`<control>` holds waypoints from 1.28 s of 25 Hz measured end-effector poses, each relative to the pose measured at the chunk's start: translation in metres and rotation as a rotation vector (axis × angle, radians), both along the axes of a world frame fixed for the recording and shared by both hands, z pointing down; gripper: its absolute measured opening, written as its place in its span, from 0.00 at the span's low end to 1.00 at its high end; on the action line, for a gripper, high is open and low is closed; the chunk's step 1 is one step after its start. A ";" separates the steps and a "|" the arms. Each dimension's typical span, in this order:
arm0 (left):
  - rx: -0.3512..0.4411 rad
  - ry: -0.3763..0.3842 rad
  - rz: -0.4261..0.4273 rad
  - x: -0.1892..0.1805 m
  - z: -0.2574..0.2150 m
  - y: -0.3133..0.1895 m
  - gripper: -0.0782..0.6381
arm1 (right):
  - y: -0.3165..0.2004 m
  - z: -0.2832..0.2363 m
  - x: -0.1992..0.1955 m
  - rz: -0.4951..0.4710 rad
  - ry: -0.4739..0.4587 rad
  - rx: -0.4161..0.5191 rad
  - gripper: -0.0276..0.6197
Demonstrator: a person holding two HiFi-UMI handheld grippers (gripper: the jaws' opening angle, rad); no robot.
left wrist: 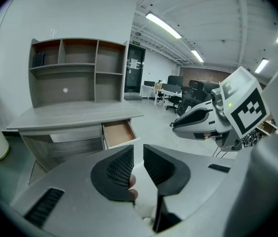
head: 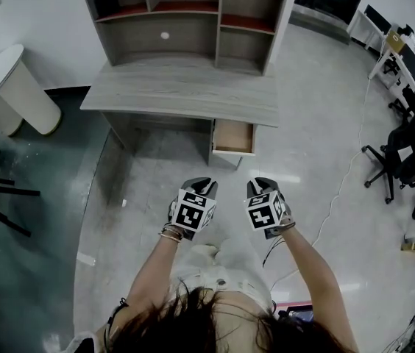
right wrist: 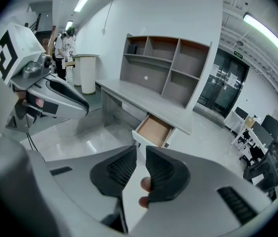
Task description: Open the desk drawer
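step: we judge the opening as good as done. The small wooden drawer with a white front and tan inside [head: 233, 137] stands pulled out from under the right end of the grey wood-grain desk top [head: 185, 90]; both tools hang well short of it.
how to do it well: we'd keep both tools off the drawer front so nothing nudges it shut. If more travel is wanted, we'd send one tool to the front edge, clamp there and pull straight out along the runners, with no sideways drag.
left gripper [head: 200, 184]: jaws a narrow slit apart, with only pale floor in the gap; it holds and touches nothing.
right gripper [head: 261, 184]: the same, a narrow slit, empty and in no contact.
drawer location: ahead of both tools, nearly centred above the jaws in each gripper view [left wrist: 119, 133] [right wrist: 154, 130].
desk extras: grey open-shelf hutch [head: 185, 13] on the desk's back, with nothing in the pull path.
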State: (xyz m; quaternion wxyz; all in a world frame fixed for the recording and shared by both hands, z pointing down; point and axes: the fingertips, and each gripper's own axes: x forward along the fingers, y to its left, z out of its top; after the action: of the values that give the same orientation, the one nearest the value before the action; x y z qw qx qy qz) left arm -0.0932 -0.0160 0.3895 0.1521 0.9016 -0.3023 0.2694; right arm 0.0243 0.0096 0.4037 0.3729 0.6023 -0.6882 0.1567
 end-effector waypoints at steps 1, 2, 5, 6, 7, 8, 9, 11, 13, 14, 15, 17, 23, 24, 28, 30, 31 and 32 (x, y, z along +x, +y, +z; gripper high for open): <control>0.000 0.005 -0.001 0.000 -0.001 0.001 0.20 | 0.001 -0.001 -0.002 0.001 -0.005 0.001 0.15; 0.001 0.011 -0.001 0.000 -0.002 0.002 0.20 | 0.002 -0.002 -0.003 0.004 -0.011 0.003 0.15; 0.006 0.023 0.001 0.000 -0.004 0.004 0.20 | 0.005 -0.005 -0.007 0.015 -0.036 0.015 0.14; 0.005 0.023 -0.001 0.000 -0.004 0.005 0.20 | 0.007 -0.006 -0.009 0.015 -0.047 0.019 0.14; 0.000 0.021 -0.005 -0.001 -0.003 0.007 0.20 | 0.009 -0.007 -0.011 0.014 -0.065 0.023 0.13; -0.006 0.020 -0.010 -0.002 -0.003 0.009 0.20 | 0.011 -0.007 -0.014 0.012 -0.089 0.027 0.12; -0.011 0.020 -0.014 -0.002 -0.002 0.011 0.20 | 0.014 -0.008 -0.017 0.012 -0.115 0.033 0.12; -0.015 0.019 -0.018 -0.002 -0.001 0.017 0.20 | 0.019 -0.010 -0.019 0.017 -0.150 0.044 0.12; -0.014 0.018 -0.019 -0.002 -0.001 0.024 0.19 | 0.027 -0.013 -0.020 0.023 -0.159 0.046 0.12; -0.012 0.018 -0.019 -0.001 -0.003 0.029 0.19 | 0.031 -0.014 -0.019 0.021 -0.158 0.047 0.12; -0.012 0.019 -0.019 -0.001 -0.004 0.033 0.19 | 0.035 -0.015 -0.020 0.017 -0.160 0.047 0.12; -0.013 0.022 -0.027 -0.002 -0.006 0.043 0.19 | 0.046 -0.018 -0.023 0.003 -0.173 0.052 0.12; -0.010 0.031 -0.058 -0.005 -0.013 0.074 0.18 | 0.080 -0.033 -0.030 -0.022 -0.188 0.078 0.11; -0.011 0.032 -0.060 -0.005 -0.013 0.080 0.17 | 0.087 -0.035 -0.033 -0.028 -0.188 0.077 0.11; -0.004 0.037 -0.071 -0.005 -0.014 0.105 0.17 | 0.109 -0.038 -0.038 -0.058 -0.168 0.088 0.10; 0.001 0.033 -0.069 -0.006 -0.015 0.118 0.17 | 0.118 -0.040 -0.040 -0.067 -0.174 0.097 0.10; 0.002 0.034 -0.067 -0.007 -0.016 0.124 0.17 | 0.122 -0.041 -0.041 -0.071 -0.178 0.106 0.10; 0.001 0.037 -0.069 -0.009 -0.016 0.130 0.17 | 0.125 -0.042 -0.042 -0.074 -0.180 0.116 0.10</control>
State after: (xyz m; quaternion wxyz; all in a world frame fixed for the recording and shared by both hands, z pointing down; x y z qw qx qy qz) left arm -0.1021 0.1138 0.3733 0.1663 0.8956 -0.3305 0.2472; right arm -0.0178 0.1345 0.3614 0.2799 0.5804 -0.7486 0.1560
